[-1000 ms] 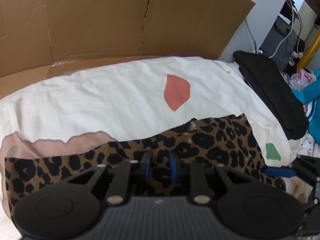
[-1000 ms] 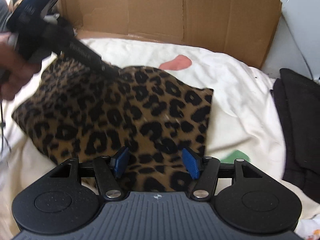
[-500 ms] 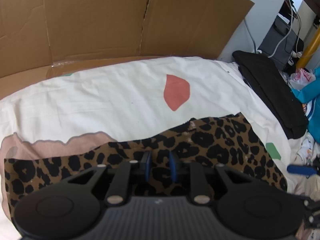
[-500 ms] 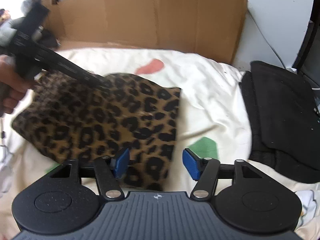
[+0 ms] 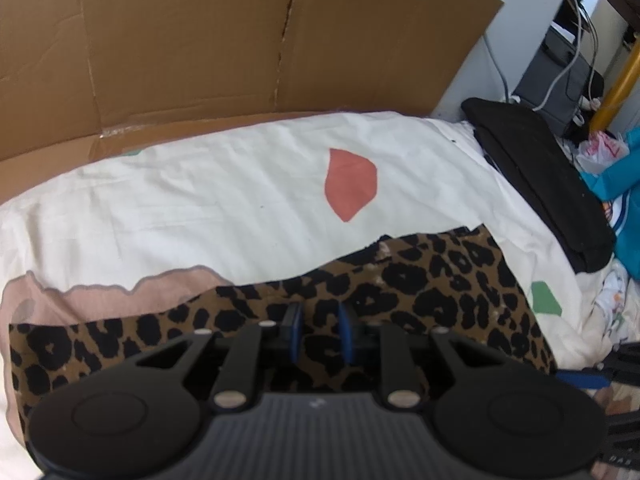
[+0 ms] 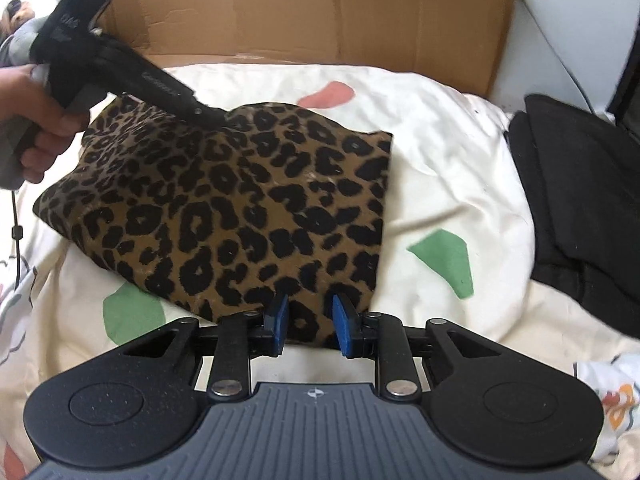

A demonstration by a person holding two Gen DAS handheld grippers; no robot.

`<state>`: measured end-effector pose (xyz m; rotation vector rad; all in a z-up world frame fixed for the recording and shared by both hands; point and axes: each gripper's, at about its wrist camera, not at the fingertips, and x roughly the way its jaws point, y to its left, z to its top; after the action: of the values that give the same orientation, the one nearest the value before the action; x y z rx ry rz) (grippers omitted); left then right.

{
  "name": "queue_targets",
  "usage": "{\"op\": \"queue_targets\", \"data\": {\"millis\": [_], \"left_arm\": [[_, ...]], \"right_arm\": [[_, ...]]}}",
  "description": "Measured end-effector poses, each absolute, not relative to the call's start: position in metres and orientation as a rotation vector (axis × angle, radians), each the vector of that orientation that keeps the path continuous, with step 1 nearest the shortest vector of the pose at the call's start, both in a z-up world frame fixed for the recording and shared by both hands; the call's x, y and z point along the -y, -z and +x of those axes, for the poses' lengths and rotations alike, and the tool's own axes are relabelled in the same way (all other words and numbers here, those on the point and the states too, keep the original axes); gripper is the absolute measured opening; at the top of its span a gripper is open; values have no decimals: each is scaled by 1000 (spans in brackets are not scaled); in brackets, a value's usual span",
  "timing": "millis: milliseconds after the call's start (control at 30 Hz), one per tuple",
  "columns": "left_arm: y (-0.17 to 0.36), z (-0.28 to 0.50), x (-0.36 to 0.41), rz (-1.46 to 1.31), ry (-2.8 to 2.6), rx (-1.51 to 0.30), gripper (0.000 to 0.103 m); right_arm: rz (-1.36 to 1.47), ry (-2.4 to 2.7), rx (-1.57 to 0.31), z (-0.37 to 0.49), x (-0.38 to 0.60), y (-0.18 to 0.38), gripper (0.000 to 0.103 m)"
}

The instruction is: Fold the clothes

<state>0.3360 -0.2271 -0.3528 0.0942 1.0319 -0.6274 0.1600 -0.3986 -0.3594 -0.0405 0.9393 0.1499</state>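
Both our grippers, left (image 5: 318, 336) and right (image 6: 308, 322), were narrowed over the leopard garment (image 6: 240, 208). We couldn't tell if either pinched it. Any loose hold could let the fold slide apart.

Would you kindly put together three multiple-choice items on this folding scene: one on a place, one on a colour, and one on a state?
1. Where does the black folded garment lie relative to the leopard-print garment, in the right wrist view?
A. On top of it
B. To its right, apart from it
C. To its left, touching it

2. What colour is the patch on the bedsheet just right of the leopard-print garment's near corner?
A. Green
B. Blue
C. Yellow

3. How do the jaws of the right gripper stand?
A. Clamped flat together
B. Out of view
C. Apart, straddling the garment's near edge

Answers: 1 B, since bare sheet separates the two; 2 A, the green patch lies there; 3 C, a gap with leopard fabric shows between the blue pads.
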Motion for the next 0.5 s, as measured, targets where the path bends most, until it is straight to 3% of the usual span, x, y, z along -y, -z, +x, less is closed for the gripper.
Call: {"op": "queue_targets", "data": {"millis": [500], "left_arm": [[306, 263, 214, 68, 715, -1023, 28]], "right_arm": [[5, -149, -888, 168, 394, 342, 30]]}}
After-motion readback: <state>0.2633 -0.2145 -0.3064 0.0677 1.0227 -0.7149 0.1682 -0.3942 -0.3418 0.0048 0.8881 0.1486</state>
